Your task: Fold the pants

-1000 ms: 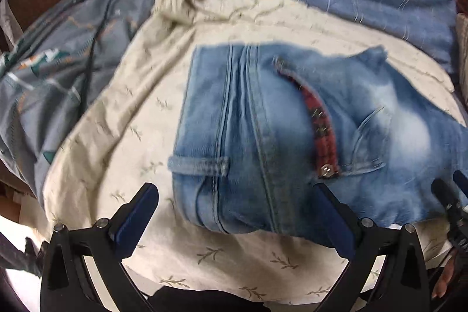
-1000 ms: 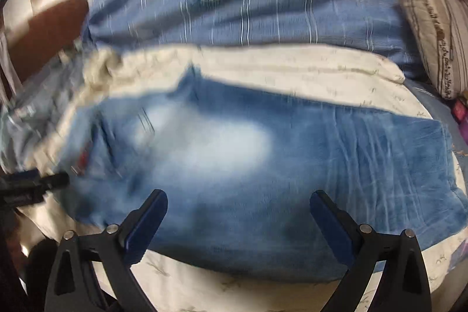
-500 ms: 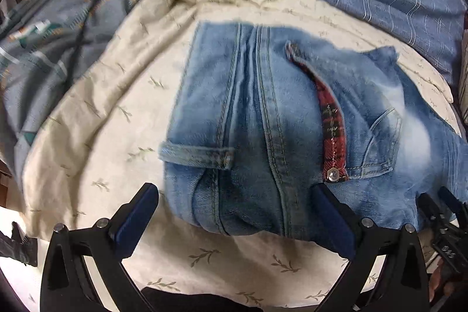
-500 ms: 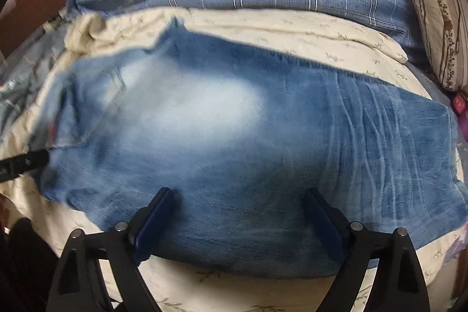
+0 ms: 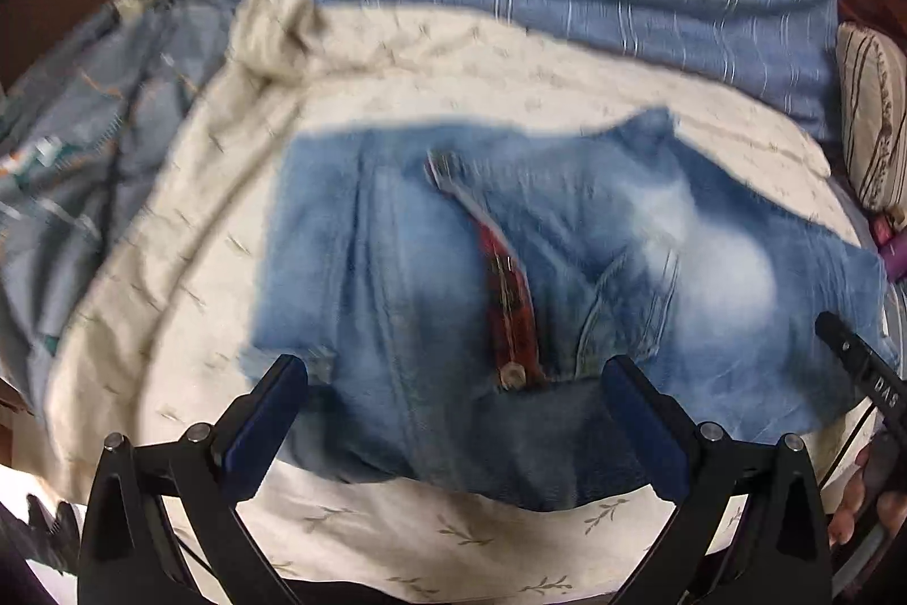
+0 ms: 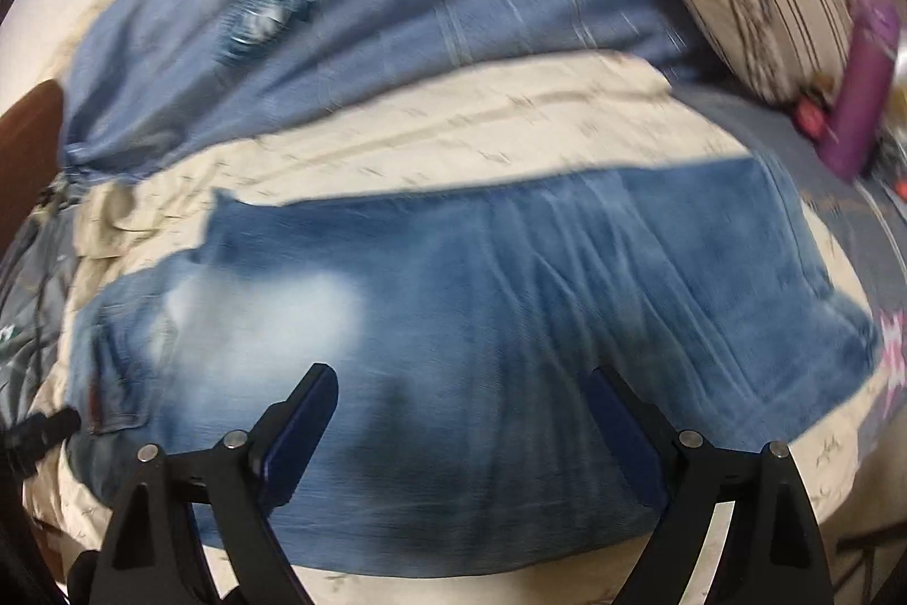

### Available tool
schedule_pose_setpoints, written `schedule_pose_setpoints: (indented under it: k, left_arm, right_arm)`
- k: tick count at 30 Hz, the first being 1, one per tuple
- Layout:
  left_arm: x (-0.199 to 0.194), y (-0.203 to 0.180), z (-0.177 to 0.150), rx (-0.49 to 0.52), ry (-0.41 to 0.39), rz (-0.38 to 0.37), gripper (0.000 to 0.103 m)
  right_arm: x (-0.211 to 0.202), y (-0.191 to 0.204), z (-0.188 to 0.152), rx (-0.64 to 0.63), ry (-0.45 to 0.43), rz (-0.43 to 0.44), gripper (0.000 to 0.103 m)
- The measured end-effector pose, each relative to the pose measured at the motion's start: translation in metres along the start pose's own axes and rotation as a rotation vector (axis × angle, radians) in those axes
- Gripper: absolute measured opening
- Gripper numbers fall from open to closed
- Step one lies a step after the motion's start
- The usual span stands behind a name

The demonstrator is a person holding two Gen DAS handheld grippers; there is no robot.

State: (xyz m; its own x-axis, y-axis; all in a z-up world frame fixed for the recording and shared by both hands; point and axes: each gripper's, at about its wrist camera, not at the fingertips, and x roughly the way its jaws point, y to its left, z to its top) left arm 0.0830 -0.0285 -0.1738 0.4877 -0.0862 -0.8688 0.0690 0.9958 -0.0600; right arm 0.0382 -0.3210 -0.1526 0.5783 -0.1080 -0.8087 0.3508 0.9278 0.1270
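The faded blue jeans (image 5: 431, 299) lie flat across the cream leaf-print sheet (image 5: 170, 265) near its front edge, waistband leftward, with the left gripper (image 5: 453, 398) spread above the waistband and the right gripper (image 6: 462, 403) spread over the leg, neither pinching cloth.
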Motion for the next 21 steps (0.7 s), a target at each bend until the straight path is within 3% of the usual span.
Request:
schedule_pose_setpoints:
  k: [2,9,15,21]
  left_arm:
    - [0.018,0.001,-0.005,-0.007,0.050,0.005,0.103]
    - [0.014,-0.004,-0.006,0.010,0.020,0.016,0.103]
    - [-0.037,-0.028,-0.001,0.082,-0.155,0.056,0.103]
    - [-0.089,-0.050,0.014,0.129,-0.258,0.053,0.103]
  right_arm:
    - [0.007,-0.005,0.000,0.004,0.034,-0.033,0.091]
    - [0.023,0.011,-0.014,-0.128,0.081,-0.146,0.093]
    - [0.008,-0.004,-0.005,-0.015,0.038,-0.041,0.093]
    - [-0.012,-0.018,0.002,0.076,-0.040,0.061,0.093]
